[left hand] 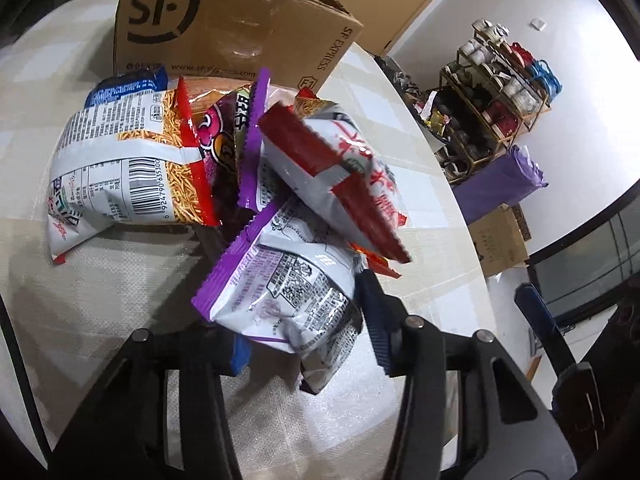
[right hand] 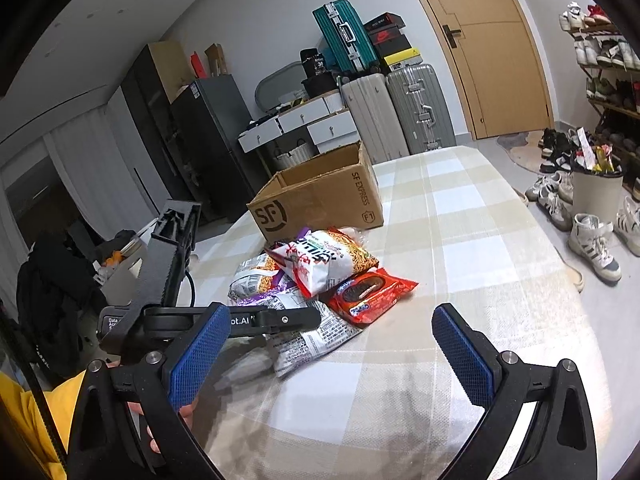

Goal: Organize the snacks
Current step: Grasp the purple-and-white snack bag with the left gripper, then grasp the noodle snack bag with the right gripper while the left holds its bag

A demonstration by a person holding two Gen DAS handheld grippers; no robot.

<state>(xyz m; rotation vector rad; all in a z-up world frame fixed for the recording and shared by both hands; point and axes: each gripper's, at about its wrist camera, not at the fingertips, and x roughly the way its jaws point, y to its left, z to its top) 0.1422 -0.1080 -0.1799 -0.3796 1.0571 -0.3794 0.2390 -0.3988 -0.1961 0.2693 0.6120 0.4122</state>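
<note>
The left gripper (left hand: 308, 344) sits low at the near edge of a pile of snack packets, its jaws narrowed around the purple-edged packet (left hand: 280, 284); the blue pads appear to press the packet's lower end from both sides, so it reads as a grip, taken on the nearest packet because that one lies free of the heap. Behind it lie a noodle packet (left hand: 128, 164) with a barcode and a red and white packet (left hand: 340, 168) resting partly on the others; a red biscuit packet (right hand: 370, 294) lies at the pile's edge. The cardboard box (left hand: 224, 28) stands open just beyond the pile on the checked surface (right hand: 460, 240), close enough to serve, I judge, as the place the snacks go. The right gripper (right hand: 326, 350) hangs wide open and empty above the bare cloth near the pile, holding nothing; probably waiting its turn.
</note>
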